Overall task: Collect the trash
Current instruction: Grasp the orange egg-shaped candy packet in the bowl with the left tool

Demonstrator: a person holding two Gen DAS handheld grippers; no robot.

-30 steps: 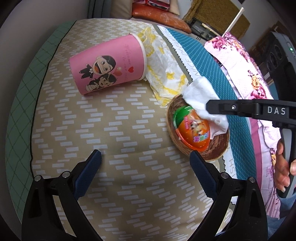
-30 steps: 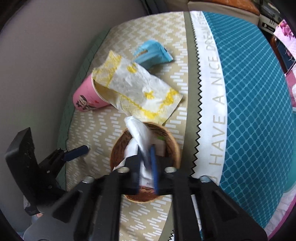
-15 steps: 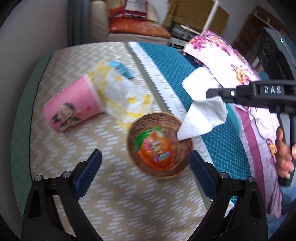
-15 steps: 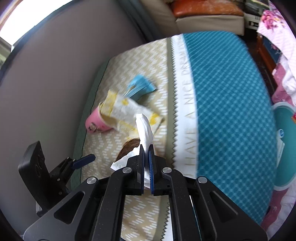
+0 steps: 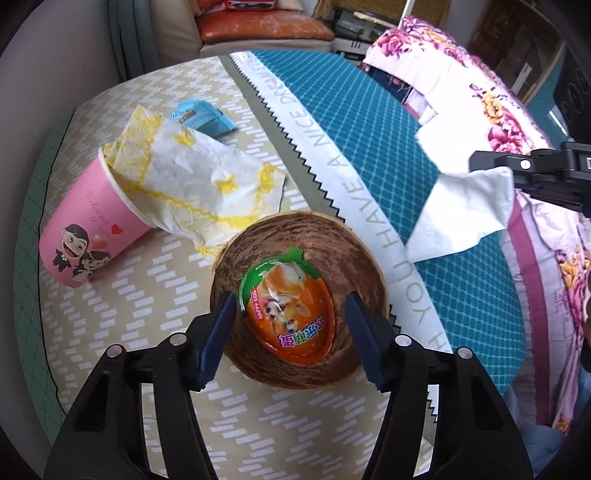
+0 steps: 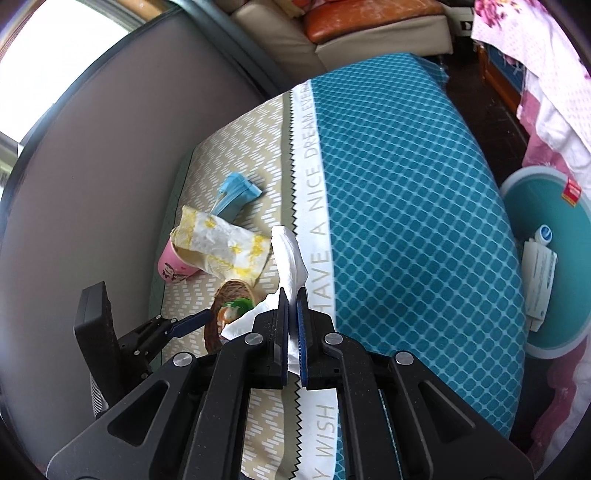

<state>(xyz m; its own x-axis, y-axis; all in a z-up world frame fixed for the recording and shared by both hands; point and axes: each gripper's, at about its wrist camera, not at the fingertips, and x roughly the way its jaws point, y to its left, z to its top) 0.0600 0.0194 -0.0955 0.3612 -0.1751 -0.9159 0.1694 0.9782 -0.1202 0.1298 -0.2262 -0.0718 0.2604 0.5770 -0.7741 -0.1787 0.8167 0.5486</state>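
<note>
We take the woven basket [image 5: 295,243] as our landmark. It sits on the beige patterned half of the bench cover [image 5: 155,302], just beside the white lettered band [image 5: 332,147] that divides beige from the teal diamond half [image 6: 399,192]. Inside the basket lies an orange egg-shaped wrapper [image 5: 291,314].

Our left hand-held gripper [image 5: 290,325] is released, its blue pads standing either side of the wrapper over the basket. Our right hand-held gripper [image 6: 291,317] is clenched on a white tissue [image 6: 291,254], held in the air to the right of the basket, above the teal half.

Left of the basket a pink paper cup [image 5: 92,232] lies on its side, a yellow-printed paper napkin [image 5: 199,184] spilling from its mouth and touching the basket rim. Beyond the napkin lies a blue packet [image 5: 203,118].

Past the bench we see a cushioned seat [image 6: 369,22], floral bedding [image 5: 509,122] to the right, and a round teal stool [image 6: 543,266] carrying a white tube [image 6: 539,273].
</note>
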